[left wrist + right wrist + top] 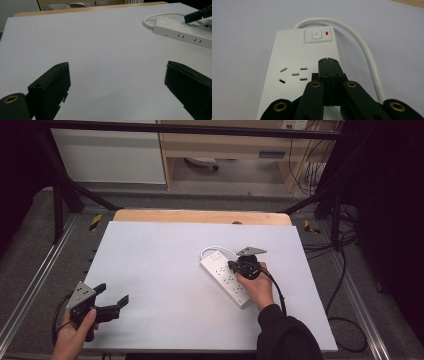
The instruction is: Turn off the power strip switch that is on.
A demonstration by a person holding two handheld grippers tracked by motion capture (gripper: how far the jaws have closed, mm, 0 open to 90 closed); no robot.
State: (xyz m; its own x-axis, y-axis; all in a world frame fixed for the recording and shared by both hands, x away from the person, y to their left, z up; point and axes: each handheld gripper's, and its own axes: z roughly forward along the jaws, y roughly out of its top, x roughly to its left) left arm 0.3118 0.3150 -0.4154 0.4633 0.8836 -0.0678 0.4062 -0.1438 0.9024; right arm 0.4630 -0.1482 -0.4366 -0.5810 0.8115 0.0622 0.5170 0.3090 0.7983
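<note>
A white power strip [225, 277] is lying on the white bench [165, 270], a little to the right of the middle, at about 3 o'clock from the bench's centre. It is lying slanted, with its switch end pointing up toward 11 o'clock. Its white cord [216, 249] is curling around that end.

The right claw [233, 266] is sitting over the strip, with its jaws pressed tight together and nothing between them. In the right gripper view, the right claw [329, 62] is pointing at the switch [317, 34], which is sitting at 12 o'clock just past the tips. A small red light [327, 33] is glowing beside the switch. Plug holes [293, 74] are showing at 9 o'clock from the tips. I cannot tell if the tips are touching the strip.

The left claw [112, 294] is sitting at the bench's near left corner, at about 8 o'clock, well apart from the strip. Its jaws are spread wide apart and holding nothing. A hand [75, 335] is holding it.
</note>
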